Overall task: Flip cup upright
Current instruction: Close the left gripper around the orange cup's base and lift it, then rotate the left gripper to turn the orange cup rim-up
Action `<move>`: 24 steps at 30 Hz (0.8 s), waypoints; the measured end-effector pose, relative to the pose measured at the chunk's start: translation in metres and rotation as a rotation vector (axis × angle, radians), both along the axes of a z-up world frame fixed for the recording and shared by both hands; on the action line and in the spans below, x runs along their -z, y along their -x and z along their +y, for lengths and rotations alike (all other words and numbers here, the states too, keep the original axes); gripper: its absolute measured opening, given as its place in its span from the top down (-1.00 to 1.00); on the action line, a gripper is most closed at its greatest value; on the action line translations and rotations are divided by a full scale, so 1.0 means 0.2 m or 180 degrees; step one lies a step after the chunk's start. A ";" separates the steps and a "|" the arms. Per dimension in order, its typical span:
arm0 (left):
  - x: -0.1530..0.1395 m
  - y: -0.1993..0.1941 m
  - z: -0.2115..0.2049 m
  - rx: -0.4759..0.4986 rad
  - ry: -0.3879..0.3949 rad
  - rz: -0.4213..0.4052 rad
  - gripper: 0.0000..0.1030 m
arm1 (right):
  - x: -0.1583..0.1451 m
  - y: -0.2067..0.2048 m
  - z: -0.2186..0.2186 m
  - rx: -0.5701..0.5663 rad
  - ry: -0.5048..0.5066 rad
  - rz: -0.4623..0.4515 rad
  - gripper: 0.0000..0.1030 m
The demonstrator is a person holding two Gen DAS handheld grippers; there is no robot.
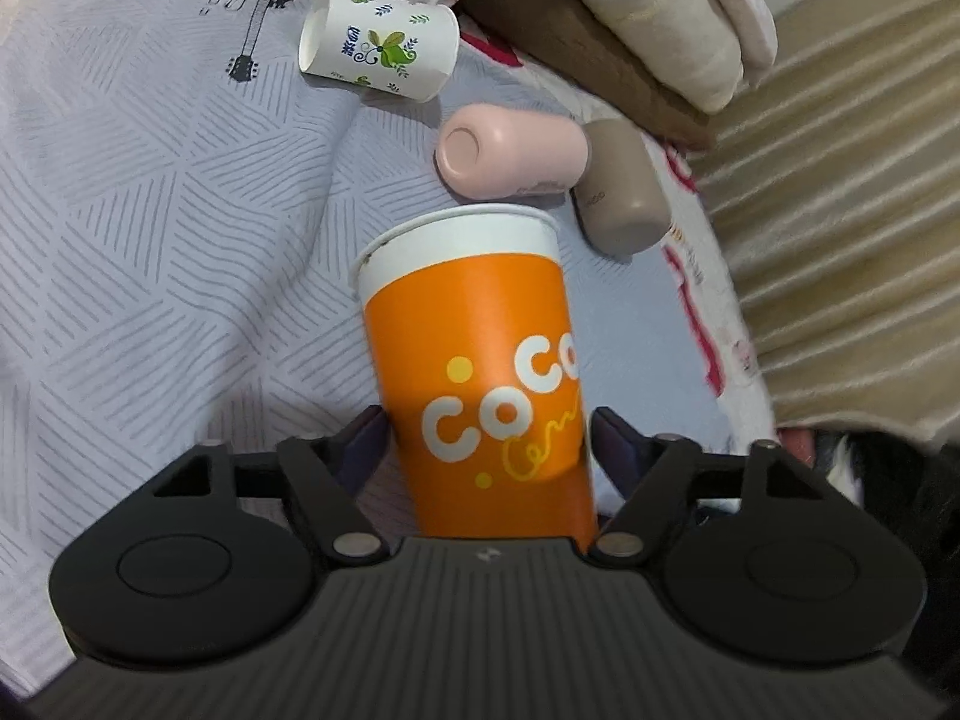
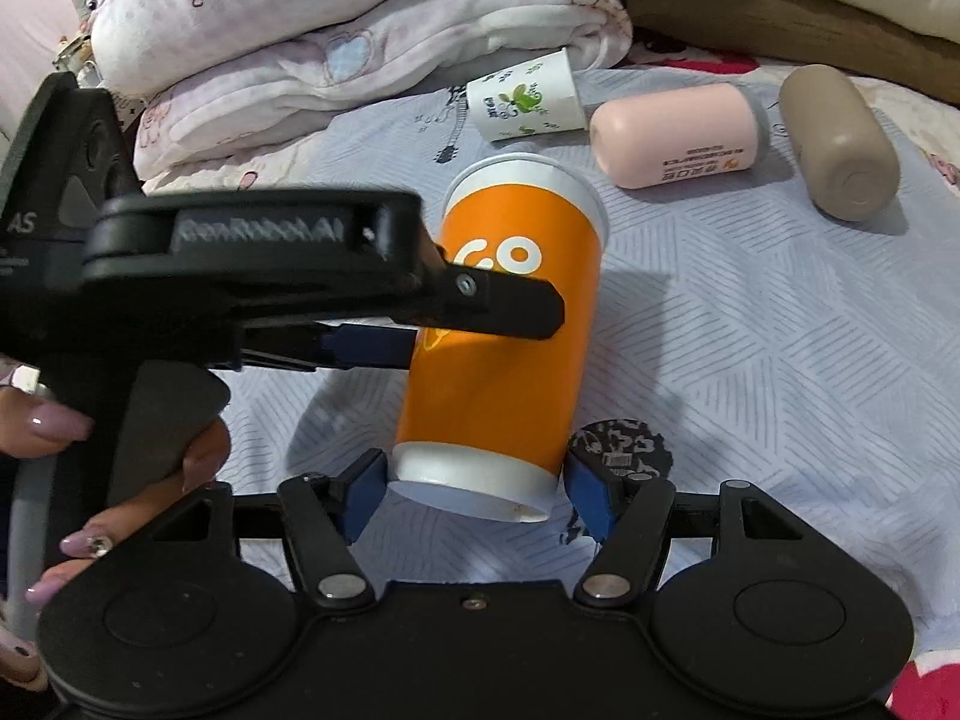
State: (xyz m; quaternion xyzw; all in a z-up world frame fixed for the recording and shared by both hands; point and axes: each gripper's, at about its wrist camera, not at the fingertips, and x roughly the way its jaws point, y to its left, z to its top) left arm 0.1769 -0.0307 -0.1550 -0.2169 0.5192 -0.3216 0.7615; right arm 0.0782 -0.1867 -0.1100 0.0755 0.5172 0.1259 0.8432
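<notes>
An orange paper cup (image 1: 480, 360) with white "CoCo" lettering is held off the grey patterned bedsheet (image 1: 150, 240), tilted with its white rim away from me. My left gripper (image 1: 487, 438) is shut on the cup's middle; its fingers press both sides. In the right wrist view the cup (image 2: 504, 348) shows with its base toward the camera, and the left gripper's finger (image 2: 510, 309) crosses it. My right gripper (image 2: 474, 489) stands open around the cup's base, blue pads close beside it without clearly touching.
A white floral paper cup (image 1: 378, 45), a pink tumbler (image 1: 510, 150) and a brown tumbler (image 1: 624, 186) lie on their sides on the sheet. Folded blankets (image 2: 360, 42) are piled at the back. The bed edge and ribbed mat (image 1: 840, 210) are at right.
</notes>
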 end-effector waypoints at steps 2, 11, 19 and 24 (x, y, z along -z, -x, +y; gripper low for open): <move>0.01 0.00 0.00 0.0032 -0.0014 0.0013 -0.38 | 0.00 -0.02 0.00 -0.0035 -0.0002 0.0007 -0.52; -0.05 0.06 -0.05 0.0260 -0.0212 -0.0367 -0.36 | 0.00 -0.10 -0.02 -0.0132 0.0033 -0.0060 -0.57; -0.19 0.13 -0.06 0.0359 -0.0412 -0.1009 -0.36 | -0.04 -0.05 0.03 -0.0294 0.0289 -0.0410 -0.47; -0.26 0.17 0.04 0.0294 -0.0030 -0.1428 -0.31 | -0.09 -0.01 0.07 -0.0279 0.0448 -0.0788 -0.47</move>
